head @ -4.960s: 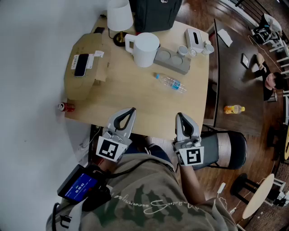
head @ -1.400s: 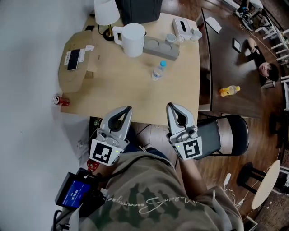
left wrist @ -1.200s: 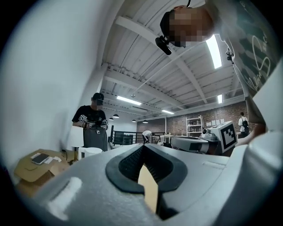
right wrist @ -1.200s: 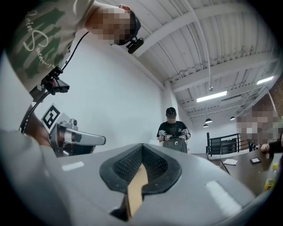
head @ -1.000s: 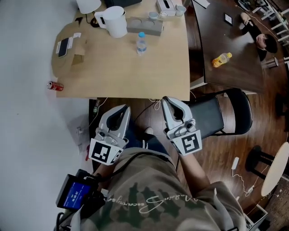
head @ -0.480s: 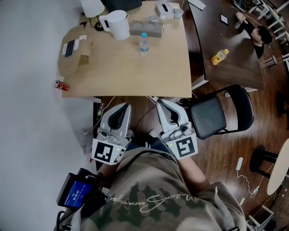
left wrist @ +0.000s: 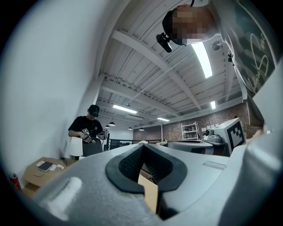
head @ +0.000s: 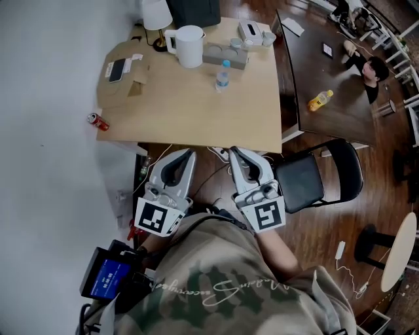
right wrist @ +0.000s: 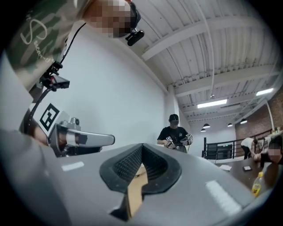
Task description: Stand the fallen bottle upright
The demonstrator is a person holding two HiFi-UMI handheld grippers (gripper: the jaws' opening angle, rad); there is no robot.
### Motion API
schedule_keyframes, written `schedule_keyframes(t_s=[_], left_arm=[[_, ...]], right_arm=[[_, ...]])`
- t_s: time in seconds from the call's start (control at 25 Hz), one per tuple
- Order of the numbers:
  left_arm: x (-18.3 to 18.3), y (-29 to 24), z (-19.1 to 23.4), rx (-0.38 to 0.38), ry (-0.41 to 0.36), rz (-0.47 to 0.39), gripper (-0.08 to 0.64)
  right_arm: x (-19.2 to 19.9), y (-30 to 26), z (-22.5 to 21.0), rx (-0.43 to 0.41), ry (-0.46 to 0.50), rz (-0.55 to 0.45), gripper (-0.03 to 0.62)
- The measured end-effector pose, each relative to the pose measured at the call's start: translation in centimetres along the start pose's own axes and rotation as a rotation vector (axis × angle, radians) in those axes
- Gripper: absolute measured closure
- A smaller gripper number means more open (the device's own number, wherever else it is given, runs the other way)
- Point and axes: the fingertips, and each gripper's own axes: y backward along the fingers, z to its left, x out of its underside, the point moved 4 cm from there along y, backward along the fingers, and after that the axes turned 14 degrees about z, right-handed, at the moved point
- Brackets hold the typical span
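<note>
The clear water bottle with a blue cap stands upright on the light wooden table, near its far right part. Both grippers are far from it, held close to my body just off the table's near edge. In the head view my left gripper is shut with nothing in it, and my right gripper beside it is shut and empty too. The left gripper view shows the left gripper with its pads closed together. Likewise the right gripper has its pads pressed together in its own view.
A white jug, a lamp, a grey cup tray and a tissue box stand at the table's back. A cardboard box and red can are left. A black chair and a dark table stand right.
The bottle lay on its side five seconds ago and now stands upright. Over the last second both shut grippers drifted closer to the table's near edge.
</note>
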Motion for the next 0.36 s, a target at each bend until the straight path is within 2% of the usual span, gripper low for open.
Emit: schedule_keyframes(t_s=[0.12, 0.36], left_arm=[[0.2, 0.4, 0.1, 0.012, 0.014, -0.001, 0.558], [0.9, 1.9, -0.2, 0.045, 0.03, 0.018, 0.558]], right_arm=[[-0.5, -0.2, 1.2, 0.012, 0.071, 0.006, 0.591], [-1.1, -0.4, 3.5, 0.003, 0.06, 0.012, 0.591]])
